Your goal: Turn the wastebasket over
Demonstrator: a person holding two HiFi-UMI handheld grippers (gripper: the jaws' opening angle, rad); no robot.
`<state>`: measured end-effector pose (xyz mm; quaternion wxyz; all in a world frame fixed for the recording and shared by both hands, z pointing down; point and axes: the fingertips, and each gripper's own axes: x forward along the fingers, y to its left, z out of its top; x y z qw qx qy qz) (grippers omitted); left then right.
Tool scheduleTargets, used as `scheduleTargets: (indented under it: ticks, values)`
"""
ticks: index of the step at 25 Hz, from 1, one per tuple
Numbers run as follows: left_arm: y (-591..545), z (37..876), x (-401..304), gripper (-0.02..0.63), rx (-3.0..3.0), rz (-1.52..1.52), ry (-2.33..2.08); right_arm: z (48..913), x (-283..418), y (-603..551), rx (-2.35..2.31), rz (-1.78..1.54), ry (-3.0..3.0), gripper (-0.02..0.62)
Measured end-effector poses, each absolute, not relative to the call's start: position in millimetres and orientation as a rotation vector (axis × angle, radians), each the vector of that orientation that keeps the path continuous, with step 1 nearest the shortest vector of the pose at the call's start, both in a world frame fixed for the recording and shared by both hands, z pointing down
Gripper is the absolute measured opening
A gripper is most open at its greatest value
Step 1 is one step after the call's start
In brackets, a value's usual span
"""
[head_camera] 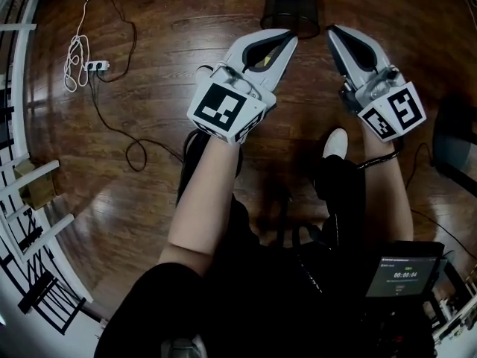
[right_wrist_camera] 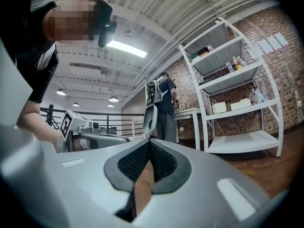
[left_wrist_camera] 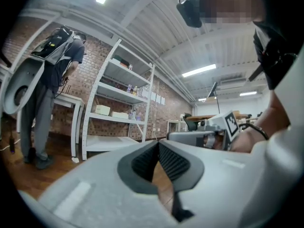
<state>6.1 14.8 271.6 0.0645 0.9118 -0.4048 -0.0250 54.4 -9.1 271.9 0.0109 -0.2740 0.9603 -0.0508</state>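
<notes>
Head view: found the wastebasket, dark mesh and round-walled, on the wooden floor at the far edge of what showed, well clear of the white railing along the left edge. Partly cut off by the frame, so could not tell which end faced up. Saw the left gripper just short of its near wall and the right gripper just beside it on the right, neither touching it. Both pairs of jaws pressed together, nothing pinched. Noted a power strip with its cord lying well apart toward the left edge.

Left gripper view: showed the ribbed pads meeting at the tips with nothing between them. Looked out level on white shelving against a brick wall and a standing person with a backpack. No wastebasket in this view.

Right gripper view: showed its pads closed tip to tip, likewise empty. Same shelving and person beyond; no wastebasket here either.

Judged the wastebasket light and fairly stiff, though thin mesh would probably dent or flex under a hard squeeze. Round wall too wide and too smooth for one pair of jaws. Best hold, most likely, the rolled rim, one jaw inside and one outside, or a clamp between both grippers from opposite sides. Would need the jaws spread first for any rim grasp.
</notes>
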Motion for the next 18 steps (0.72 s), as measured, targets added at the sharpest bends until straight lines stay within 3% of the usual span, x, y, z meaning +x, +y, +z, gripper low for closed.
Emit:
scheduleTargets:
  ticks: [18]
  values:
    - [-109.1, 281.5, 21.9, 0.003, 2.775, -0.01, -1.164, 310.2, 74.7, -115.8, -0.976, -0.339, 2.92, 0.009]
